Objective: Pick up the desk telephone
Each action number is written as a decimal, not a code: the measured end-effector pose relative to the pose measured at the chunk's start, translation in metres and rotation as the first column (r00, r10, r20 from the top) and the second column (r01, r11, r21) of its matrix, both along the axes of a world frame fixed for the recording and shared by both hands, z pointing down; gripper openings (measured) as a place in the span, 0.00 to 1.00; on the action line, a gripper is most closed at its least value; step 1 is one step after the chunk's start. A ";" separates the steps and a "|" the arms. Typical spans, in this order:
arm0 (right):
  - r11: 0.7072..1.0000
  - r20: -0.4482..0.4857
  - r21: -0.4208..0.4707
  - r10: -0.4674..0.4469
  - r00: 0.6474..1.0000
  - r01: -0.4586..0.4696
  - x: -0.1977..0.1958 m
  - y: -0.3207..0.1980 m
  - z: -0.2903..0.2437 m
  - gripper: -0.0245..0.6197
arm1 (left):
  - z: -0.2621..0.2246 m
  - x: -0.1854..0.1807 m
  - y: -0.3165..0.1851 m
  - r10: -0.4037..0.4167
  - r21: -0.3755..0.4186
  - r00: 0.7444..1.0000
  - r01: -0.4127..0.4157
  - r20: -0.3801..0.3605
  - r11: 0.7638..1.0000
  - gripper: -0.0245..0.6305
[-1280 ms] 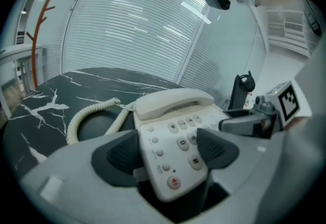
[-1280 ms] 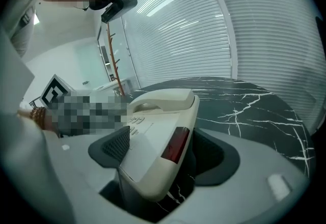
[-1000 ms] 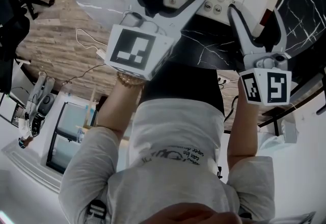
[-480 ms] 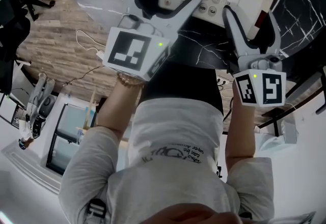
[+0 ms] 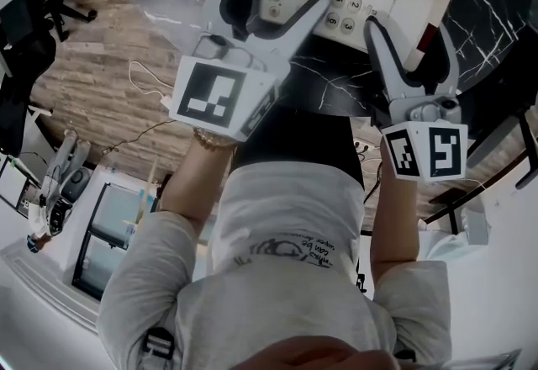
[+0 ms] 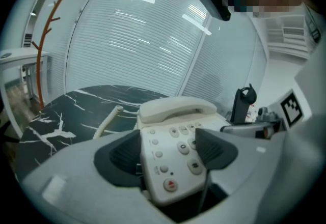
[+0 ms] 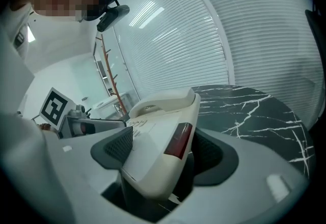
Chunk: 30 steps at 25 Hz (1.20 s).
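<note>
The left claw [image 6: 170,152] is closed on the phone [image 6: 162,169]. One near corner is pinched between its pads, and the right pad is laid on the keys [image 6: 182,146]. The right claw [image 7: 163,149] is closed on the other near corner, where a dark red strip [image 7: 178,140] is seen beside its right pad. Past the pads, the handset [image 6: 175,108] is rested on the far end of the phone. Further off, left of the left claw, a curly cord [image 6: 107,122] is laid on the dark table [image 6: 56,116]. White blinds [image 6: 132,39] are seen furthest away.
</note>
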State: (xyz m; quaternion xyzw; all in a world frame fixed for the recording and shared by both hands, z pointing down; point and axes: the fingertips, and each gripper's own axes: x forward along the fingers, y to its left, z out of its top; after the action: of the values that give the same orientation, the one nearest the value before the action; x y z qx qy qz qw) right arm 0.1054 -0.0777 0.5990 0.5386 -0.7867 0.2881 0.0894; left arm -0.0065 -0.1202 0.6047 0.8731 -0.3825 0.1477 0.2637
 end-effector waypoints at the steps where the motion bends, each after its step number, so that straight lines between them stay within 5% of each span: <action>1: 1.000 0.000 0.008 0.001 1.000 -0.001 0.001 -0.002 -0.007 0.59 | -0.008 0.000 -0.002 -0.004 0.010 1.000 0.004 -0.002 1.000 0.54; 30: 0.971 0.028 0.236 0.023 0.999 -0.029 0.012 -0.023 -0.260 0.59 | -0.280 0.011 -0.029 -0.042 0.296 0.999 0.041 -0.001 0.954 0.52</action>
State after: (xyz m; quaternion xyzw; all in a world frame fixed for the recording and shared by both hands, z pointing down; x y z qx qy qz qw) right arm 0.1173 -0.1008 0.3387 0.5521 -0.8093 0.2000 0.0110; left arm 0.0048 -0.1488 0.3248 0.8941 -0.4192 0.0855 0.1322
